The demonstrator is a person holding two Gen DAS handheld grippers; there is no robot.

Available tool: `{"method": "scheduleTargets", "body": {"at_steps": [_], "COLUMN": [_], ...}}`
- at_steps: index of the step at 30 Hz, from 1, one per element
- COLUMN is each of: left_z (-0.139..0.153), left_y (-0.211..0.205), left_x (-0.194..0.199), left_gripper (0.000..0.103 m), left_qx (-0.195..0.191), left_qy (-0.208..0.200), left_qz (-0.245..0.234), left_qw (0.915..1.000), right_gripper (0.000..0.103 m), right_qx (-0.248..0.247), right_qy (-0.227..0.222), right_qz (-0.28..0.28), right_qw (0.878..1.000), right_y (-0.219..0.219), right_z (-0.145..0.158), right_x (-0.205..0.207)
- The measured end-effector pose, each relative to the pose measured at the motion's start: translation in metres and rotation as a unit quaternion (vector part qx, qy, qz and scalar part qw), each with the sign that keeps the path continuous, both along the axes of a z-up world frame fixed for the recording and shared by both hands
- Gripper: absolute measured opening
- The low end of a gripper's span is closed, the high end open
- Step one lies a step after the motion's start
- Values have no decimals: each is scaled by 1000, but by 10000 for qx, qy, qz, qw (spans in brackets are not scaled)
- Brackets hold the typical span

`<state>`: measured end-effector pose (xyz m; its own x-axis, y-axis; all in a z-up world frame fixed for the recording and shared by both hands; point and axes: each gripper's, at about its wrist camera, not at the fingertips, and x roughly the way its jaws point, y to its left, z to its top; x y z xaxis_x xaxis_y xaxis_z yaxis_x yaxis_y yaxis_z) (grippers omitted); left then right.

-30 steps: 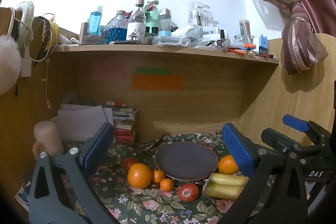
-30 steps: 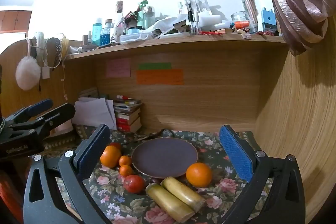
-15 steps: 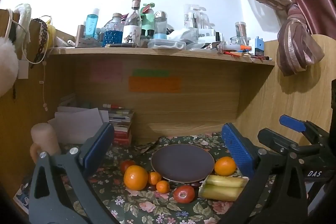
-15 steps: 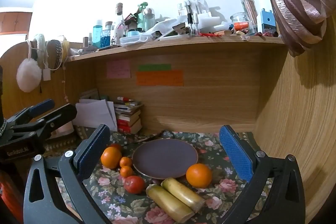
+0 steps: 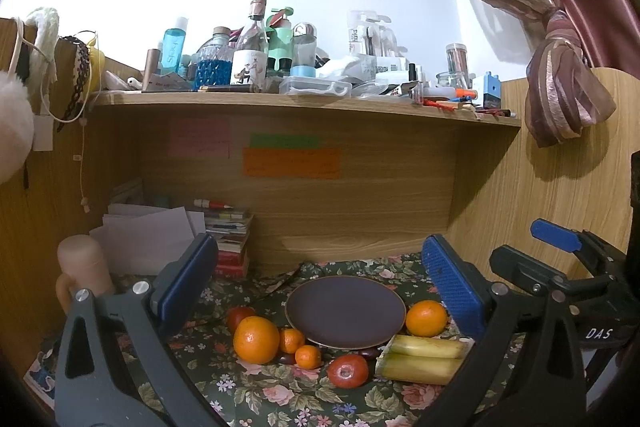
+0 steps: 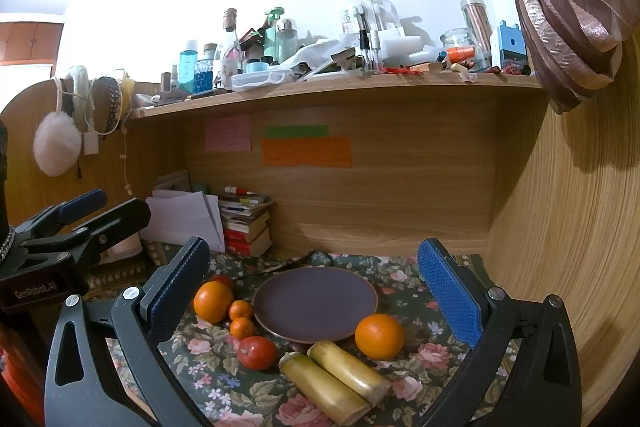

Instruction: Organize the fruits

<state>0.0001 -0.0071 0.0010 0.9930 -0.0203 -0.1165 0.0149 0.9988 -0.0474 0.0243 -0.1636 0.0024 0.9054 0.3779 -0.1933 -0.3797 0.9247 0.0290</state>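
A dark round plate [image 5: 345, 311] [image 6: 315, 303] lies bare on a floral cloth. Around it lie a large orange [image 5: 256, 339] [image 6: 213, 301], two small tangerines [image 5: 308, 356] [image 6: 242, 327], a red tomato [image 5: 348, 371] [image 6: 257, 352], another orange [image 5: 426, 318] [image 6: 379, 336], and two banana pieces [image 5: 422, 359] [image 6: 340, 379]. A second red fruit [image 5: 240, 315] sits behind the large orange. My left gripper [image 5: 320, 287] is open and empty, held back from the fruit. My right gripper [image 6: 314, 287] is open and empty too.
A stack of books [image 6: 246, 223] and loose papers [image 5: 148, 239] stand at the back left. A pale mug [image 5: 82, 277] is at the far left. Wooden walls close the back and right. A cluttered shelf [image 5: 304, 99] runs overhead.
The left gripper has tilted and drifted a little, so the plate and fruit sit slightly higher and left in its view. The right gripper has barely moved. No fruit has moved.
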Motion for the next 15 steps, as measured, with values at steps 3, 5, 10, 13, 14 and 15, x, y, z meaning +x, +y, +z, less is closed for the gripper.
{"method": "scheduleTargets", "body": {"at_steps": [3,5,10,13,14,15], "left_z": [0,0,0,0,0,0], "left_y": [0,0,0,0,0,0], "left_x": [0,0,0,0,0,-1], "left_gripper": [103,103,103,103,103,103], "left_qx": [-10,-7,-3,0,-6,-9], "left_qy": [5,9,5,4,4,0], "left_qz": [-3,-10,-9,3,-4,-7], "left_qw": [10000,10000,10000,10000,10000,10000], "right_gripper": [103,103,103,103,103,103], "right_qx": [5,7,13,16,16,16], "right_qy": [-2,-2,-3,-8,-9,-11], "right_qz": [3,-1,1,0,1,4], "right_qw": [10000,10000,10000,10000,10000,10000], "right_y": [0,0,0,1,0,0], "right_z": [0,1,1,1,1,0], "right_x": [0,0,-1,-1,0,0]}}
